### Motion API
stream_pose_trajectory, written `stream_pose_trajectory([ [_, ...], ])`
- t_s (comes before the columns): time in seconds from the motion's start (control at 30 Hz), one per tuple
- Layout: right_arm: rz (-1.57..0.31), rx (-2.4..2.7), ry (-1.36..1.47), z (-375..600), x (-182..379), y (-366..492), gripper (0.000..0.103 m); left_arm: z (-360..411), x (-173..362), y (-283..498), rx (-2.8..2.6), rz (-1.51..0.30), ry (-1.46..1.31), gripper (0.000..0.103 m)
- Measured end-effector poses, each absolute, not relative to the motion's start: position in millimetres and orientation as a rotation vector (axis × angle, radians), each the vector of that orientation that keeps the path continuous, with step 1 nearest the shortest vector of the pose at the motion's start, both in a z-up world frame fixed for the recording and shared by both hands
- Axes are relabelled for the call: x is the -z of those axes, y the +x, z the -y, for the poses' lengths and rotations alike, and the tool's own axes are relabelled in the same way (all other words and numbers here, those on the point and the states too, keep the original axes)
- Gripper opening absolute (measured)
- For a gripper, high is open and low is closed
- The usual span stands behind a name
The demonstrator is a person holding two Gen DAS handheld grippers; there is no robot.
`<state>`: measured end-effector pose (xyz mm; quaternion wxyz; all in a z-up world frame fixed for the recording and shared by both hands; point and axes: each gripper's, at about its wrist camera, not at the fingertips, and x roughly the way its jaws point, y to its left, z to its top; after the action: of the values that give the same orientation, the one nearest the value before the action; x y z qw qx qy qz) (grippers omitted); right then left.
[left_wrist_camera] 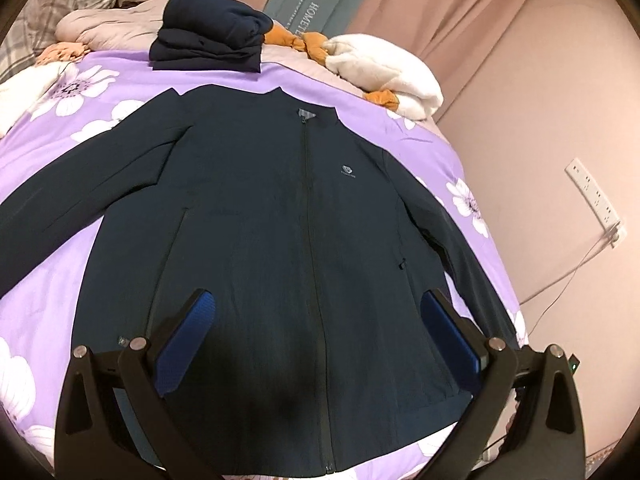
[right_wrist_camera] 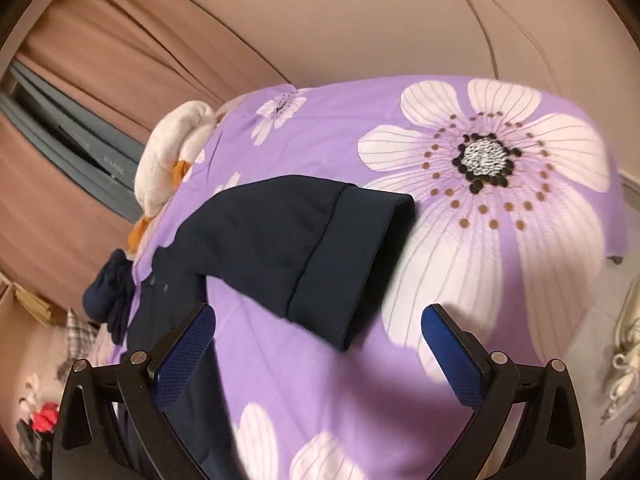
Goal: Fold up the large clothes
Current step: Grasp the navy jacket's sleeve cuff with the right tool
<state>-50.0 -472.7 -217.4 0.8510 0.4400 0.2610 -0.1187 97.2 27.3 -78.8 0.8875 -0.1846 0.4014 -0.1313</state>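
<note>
- Your navy zip jacket [left_wrist_camera: 256, 216] lies face up and spread flat on the bed [left_wrist_camera: 48, 312], zipper closed, collar toward the far end, hem nearest you.
- Both sleeves are still out to the sides. No fold shows in this garment yet, so you look to be at the very start of it.
- Your left hand-held gripper [left_wrist_camera: 318, 316] hangs over the lower front of the jacket, jaws wide apart, nothing between the blue pads. Whether it touches the cloth, I cannot tell.
- Your right hand-held gripper [right_wrist_camera: 318, 332] is also spread wide and holds nothing. It points at the jacket's sleeve cuff [right_wrist_camera: 352, 260], which lies flat on the purple floral bedsheet [right_wrist_camera: 500, 280], just ahead of the pads.
- At the far end of the bed sits a folded stack of dark navy clothes [left_wrist_camera: 212, 36]. That part of the job reads as done.
- A white and orange fleece garment [left_wrist_camera: 384, 68] lies bunched near the stack, unfolded; likely still to do.
- Left for this jacket, by my reading: both sleeves in across the body, then fold it down to stack size.
</note>
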Motion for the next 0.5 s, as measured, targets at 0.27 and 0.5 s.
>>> stream_pose_trajectory([
  [0.27,-0.457,0.247,0.937,487.4,223.8,-20.4,0.102,-9.3,84.4,108.7,0.281,-0.873,-0.331,0.103],
  [0.5,-0.468,0.236,0.859,483.1,223.7,-11.0,0.070,1.4,93.2,111.3,0.265,-0.907,-0.269,0.103],
])
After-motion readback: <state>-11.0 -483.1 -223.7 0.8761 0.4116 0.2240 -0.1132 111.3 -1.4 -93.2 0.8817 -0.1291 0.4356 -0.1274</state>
